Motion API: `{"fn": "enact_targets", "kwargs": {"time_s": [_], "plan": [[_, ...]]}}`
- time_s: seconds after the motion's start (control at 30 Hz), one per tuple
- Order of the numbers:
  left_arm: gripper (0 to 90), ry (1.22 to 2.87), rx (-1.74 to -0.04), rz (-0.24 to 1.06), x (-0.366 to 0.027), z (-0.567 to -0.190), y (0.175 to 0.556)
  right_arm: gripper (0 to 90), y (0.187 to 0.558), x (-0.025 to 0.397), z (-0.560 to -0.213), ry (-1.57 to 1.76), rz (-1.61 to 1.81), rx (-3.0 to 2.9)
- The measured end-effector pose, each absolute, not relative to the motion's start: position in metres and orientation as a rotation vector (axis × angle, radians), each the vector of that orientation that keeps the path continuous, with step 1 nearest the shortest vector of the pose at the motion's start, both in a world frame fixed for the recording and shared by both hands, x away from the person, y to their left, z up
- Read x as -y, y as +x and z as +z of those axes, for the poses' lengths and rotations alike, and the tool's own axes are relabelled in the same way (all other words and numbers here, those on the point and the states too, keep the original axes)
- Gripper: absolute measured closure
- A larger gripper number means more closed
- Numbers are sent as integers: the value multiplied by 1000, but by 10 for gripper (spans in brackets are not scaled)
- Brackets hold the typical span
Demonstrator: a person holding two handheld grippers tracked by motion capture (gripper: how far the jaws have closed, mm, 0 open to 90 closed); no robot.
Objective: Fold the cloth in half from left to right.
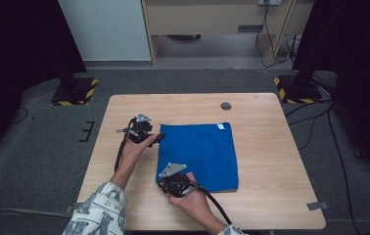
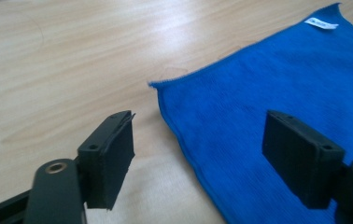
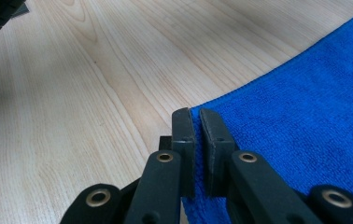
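I have a blue cloth (image 1: 200,154) lying flat on the desk (image 1: 271,196), a little right of centre, with its white tag (image 1: 220,127) at the far right corner. My right hand-held gripper (image 3: 197,116) sits at the cloth's near left corner, its jaws drawn almost together with only a thin slit between them. The hem seems to run into that slit, but I cannot tell whether any fabric is really pinched. My left hand-held gripper (image 2: 198,140) is spread wide at the far left corner (image 2: 153,85), one jaw over bare wood, the other over the cloth, holding nothing.

What worries me is the right side: if those jaws have caught only the very edge, or nothing, a lift would leave that corner on the desk while the other rises, and any fold would come out skewed. On the left, closing from where I am could miss the thin hem and just push it into a wrinkle, since the cloth lies flush with the wood.
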State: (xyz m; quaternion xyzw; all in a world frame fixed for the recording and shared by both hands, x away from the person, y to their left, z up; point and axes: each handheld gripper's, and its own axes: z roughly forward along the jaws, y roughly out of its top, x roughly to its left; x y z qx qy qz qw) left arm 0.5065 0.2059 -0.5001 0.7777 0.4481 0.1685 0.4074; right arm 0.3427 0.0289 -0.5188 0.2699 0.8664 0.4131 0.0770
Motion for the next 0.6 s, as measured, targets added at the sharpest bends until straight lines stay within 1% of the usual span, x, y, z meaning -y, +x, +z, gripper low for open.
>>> {"fn": "enact_targets", "kwargs": {"time_s": [0.07, 0.1, 0.23, 0.4, 0.53, 0.6], "plan": [[303, 1951, -1128, 420, -204, -503, 509, 857, 342, -28, -520, 822, 1252, -2586], [313, 1983, -1128, 424, -202, -504, 511, 857, 342, -27, -520, 826, 1257, -2584], [329, 2014, -1120, 432, -198, -504, 514, 858, 339, -28, -523, 816, 1256, -2575], [381, 2041, -1116, 474, -194, -503, 517, 858, 333, -26, -522, 809, 1268, -2554], [438, 2020, -1126, 486, -195, -504, 520, 858, 332, -24, -521, 804, 1273, -2545], [457, 1984, -1146, 480, -196, -506, 522, 858, 332, -24, -521, 799, 1277, -2540]]}}
